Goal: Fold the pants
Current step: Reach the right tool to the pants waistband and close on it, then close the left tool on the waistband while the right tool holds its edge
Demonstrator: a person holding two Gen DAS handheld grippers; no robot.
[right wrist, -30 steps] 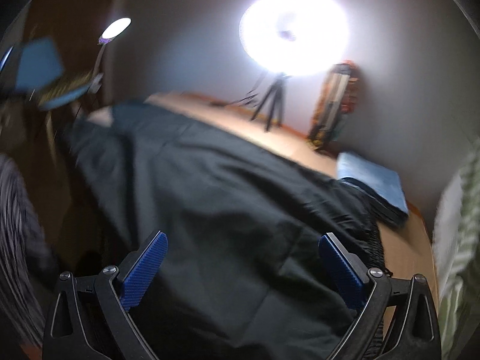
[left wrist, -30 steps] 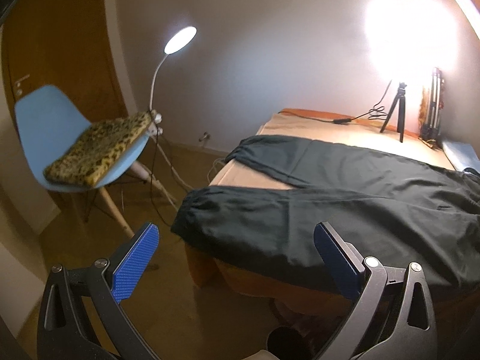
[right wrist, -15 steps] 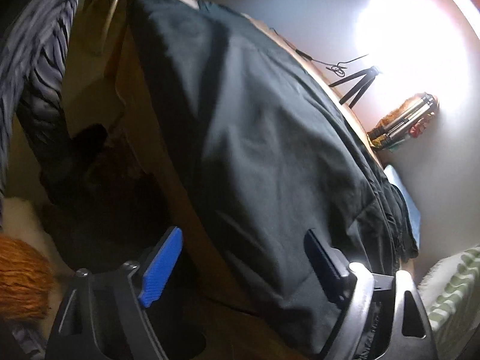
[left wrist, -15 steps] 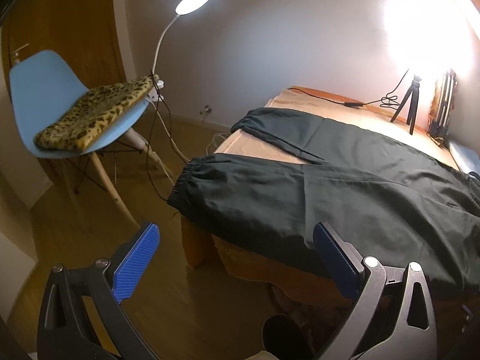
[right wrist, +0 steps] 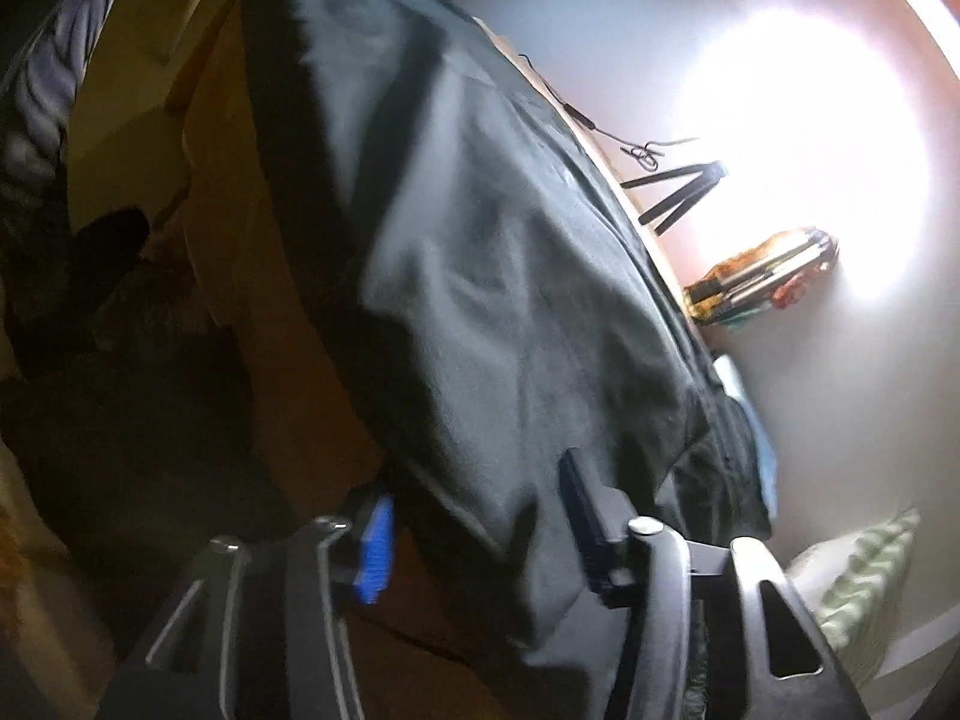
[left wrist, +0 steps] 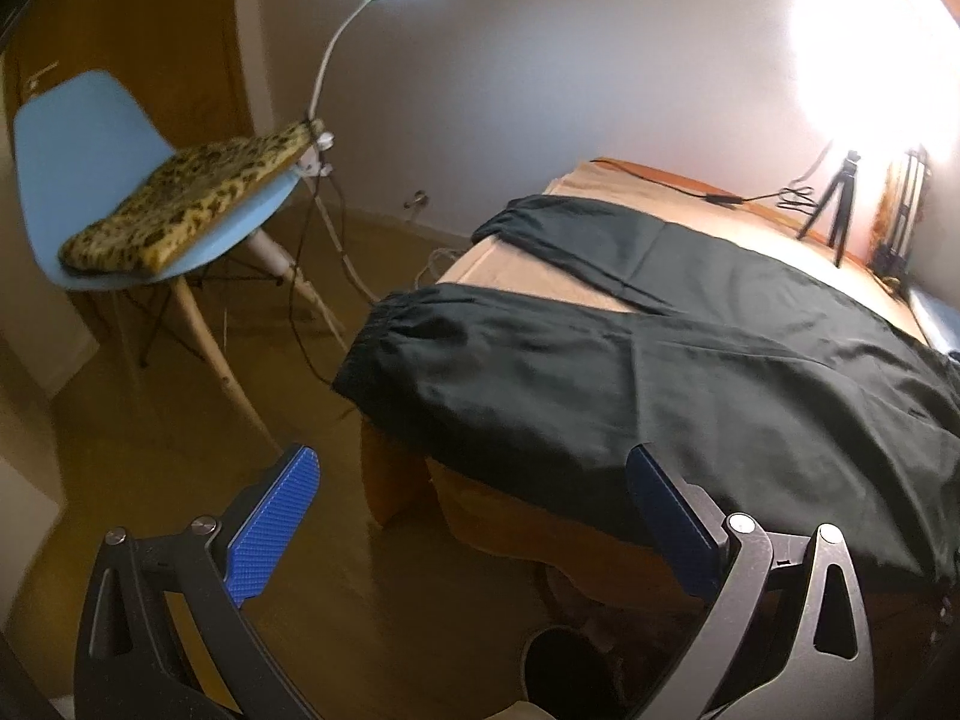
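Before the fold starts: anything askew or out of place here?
The pants are not fully on the table: the near leg's cuff sticks out past the table end, and the near edge droops over the side. The right gripper is closing around that drooping edge. Nothing looks damaged.

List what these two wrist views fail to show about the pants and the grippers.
- Pants waistband: cut off by the right edge in the left wrist view.
- Near hem of the pants: motion blur and shadow in the right wrist view; the right gripper is closing around it, pad contact unclear.
- Left gripper: open, nothing between its fingers; its far side hides the pants' near edge.
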